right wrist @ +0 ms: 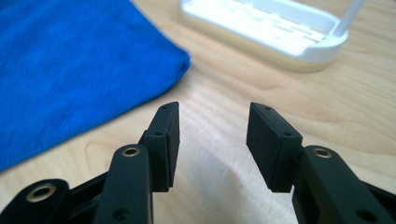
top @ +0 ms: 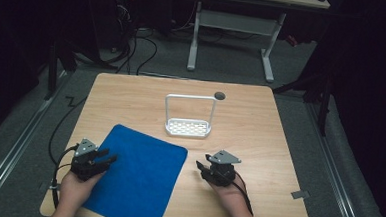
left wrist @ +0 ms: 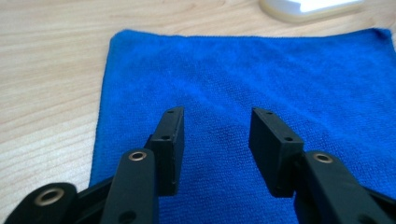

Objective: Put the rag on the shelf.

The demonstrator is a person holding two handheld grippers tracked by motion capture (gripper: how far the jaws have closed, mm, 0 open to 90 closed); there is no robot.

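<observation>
We are holding the left hand-held gripper [top: 109, 157] with jaws spread over the left edge of the blue cloth [top: 140, 176], which is lying flat on the worktop [top: 259, 137]. Our right hand-held gripper [top: 202, 165], also spread, is hovering over bare wood beside the cloth, near the white rack [top: 188, 127].

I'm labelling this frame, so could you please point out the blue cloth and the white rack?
blue cloth [top: 137, 178]: high view, middle of the fabric.
white rack [top: 188, 128]: high view, slotted base under the handle.
</observation>
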